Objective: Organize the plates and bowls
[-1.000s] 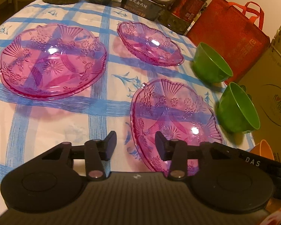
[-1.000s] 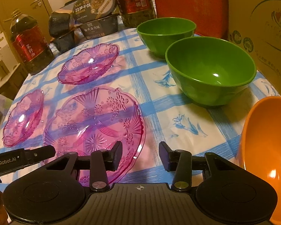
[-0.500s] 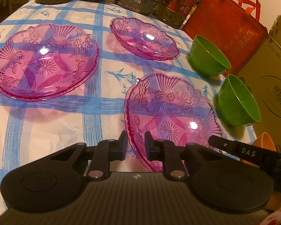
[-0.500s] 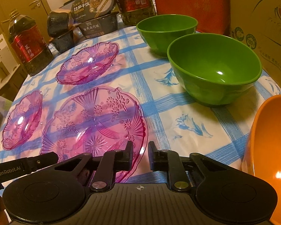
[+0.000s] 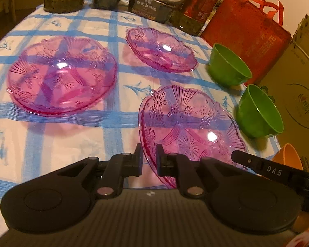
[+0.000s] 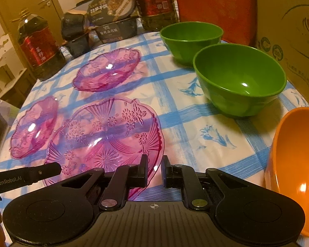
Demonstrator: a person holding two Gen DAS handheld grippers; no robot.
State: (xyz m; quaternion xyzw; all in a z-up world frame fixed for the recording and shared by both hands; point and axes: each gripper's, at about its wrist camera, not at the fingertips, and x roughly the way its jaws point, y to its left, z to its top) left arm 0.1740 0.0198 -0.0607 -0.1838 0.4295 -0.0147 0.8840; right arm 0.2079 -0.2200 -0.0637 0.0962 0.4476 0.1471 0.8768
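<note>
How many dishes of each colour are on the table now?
Pink plates: 3 (nearest pink plate, left pink plate, far pink plate)
Green bowls: 2 (near green bowl, far green bowl)
Orange bowls: 1 (orange bowl)
Total: 6

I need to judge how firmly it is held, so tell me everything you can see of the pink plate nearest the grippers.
The nearest pink plate is see-through pink, seemingly plastic or glass, pressed with flowers, fans and a starburst, its rim scalloped. It is empty and looks tilted, its near edge off the checked tablecloth. The left gripper is shut on its left rim, the right gripper on its right rim. Nothing else touches it.
</note>
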